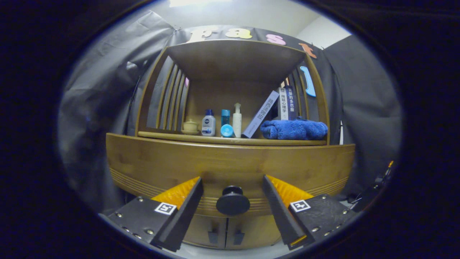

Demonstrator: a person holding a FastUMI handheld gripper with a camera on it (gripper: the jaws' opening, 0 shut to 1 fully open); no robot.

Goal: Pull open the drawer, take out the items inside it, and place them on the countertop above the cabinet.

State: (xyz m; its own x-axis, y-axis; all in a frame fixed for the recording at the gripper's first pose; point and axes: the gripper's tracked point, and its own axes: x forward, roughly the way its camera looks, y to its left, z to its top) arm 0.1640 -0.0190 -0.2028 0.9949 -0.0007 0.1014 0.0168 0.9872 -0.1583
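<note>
1. My claw (232, 187) is spread wide, fingers well apart, gripping nothing.
2. The drawer knob (233, 200) sits squarely between my two fingers, touched by neither.
3. The drawer front (230, 163) is right behind the knob, and appears closed, flush with the cabinet face.
4. Below my fingertips: two small cabinet doors (230, 232) with handles side by side.
5. Beyond and above my fingers, the countertop (230, 139) already carries items: a small lidded cup (190, 126), a white-and-blue bottle (208, 123), a blue tube (225, 124), a white pump bottle (237, 120), leaning books (275, 109) and a folded blue towel (294, 129).
6. Drawer contents are hidden from me.
</note>
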